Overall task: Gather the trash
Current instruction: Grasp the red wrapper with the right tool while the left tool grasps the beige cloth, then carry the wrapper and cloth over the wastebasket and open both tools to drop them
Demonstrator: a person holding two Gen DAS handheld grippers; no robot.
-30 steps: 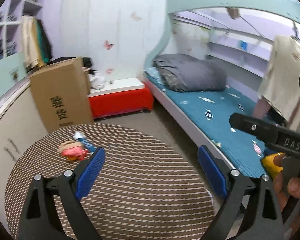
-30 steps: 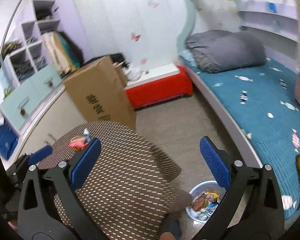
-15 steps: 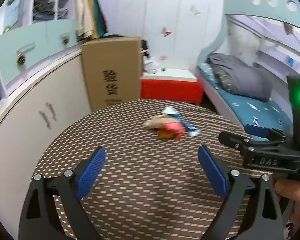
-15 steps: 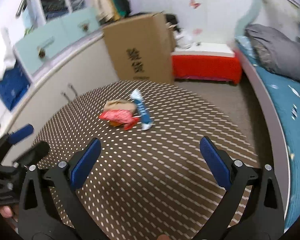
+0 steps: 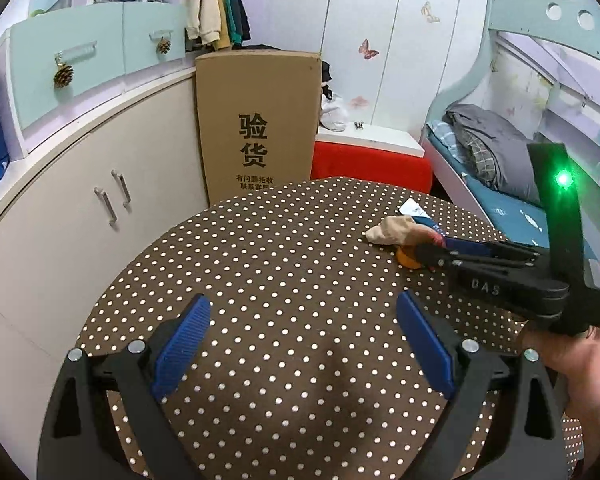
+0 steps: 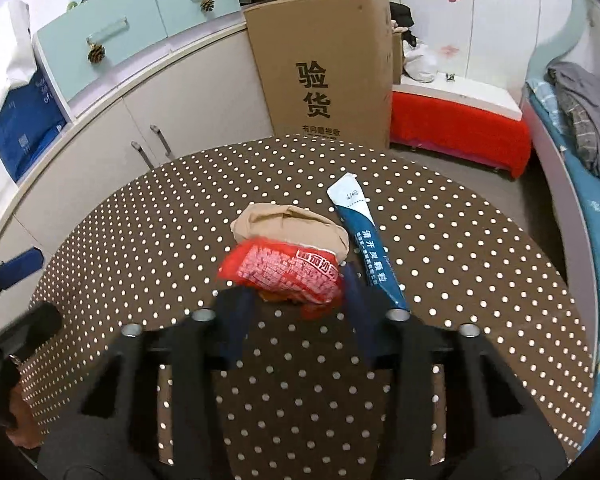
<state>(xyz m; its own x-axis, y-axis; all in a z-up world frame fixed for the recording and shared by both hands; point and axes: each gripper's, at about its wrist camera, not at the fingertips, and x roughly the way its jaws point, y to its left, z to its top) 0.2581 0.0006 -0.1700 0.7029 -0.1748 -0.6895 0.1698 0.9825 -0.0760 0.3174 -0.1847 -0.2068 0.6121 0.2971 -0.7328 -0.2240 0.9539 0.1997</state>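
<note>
A small heap of trash lies on the round dotted table [image 6: 440,248]: a red printed wrapper [image 6: 288,270], a crumpled tan paper bag [image 6: 292,226] behind it, and a blue-and-white packet [image 6: 370,240] to its right. My right gripper [image 6: 294,304] straddles the near edge of the red wrapper, fingers partly closed and motion-blurred; a grip does not show. In the left wrist view the right gripper [image 5: 432,250] reaches into the heap beside the tan bag [image 5: 394,232]. My left gripper [image 5: 300,328] is open and empty over the table [image 5: 260,248].
A tall cardboard box [image 6: 328,68] stands behind the table. A curved white cabinet [image 5: 100,184] runs along the left. A red-sided low bench [image 6: 460,128] sits behind, and a bed with grey bedding [image 5: 488,148] is at the right.
Both grippers swung from facing the bed toward the table. The right gripper moved forward onto the trash heap and its fingers narrowed around the red wrapper. The left gripper stayed open.
</note>
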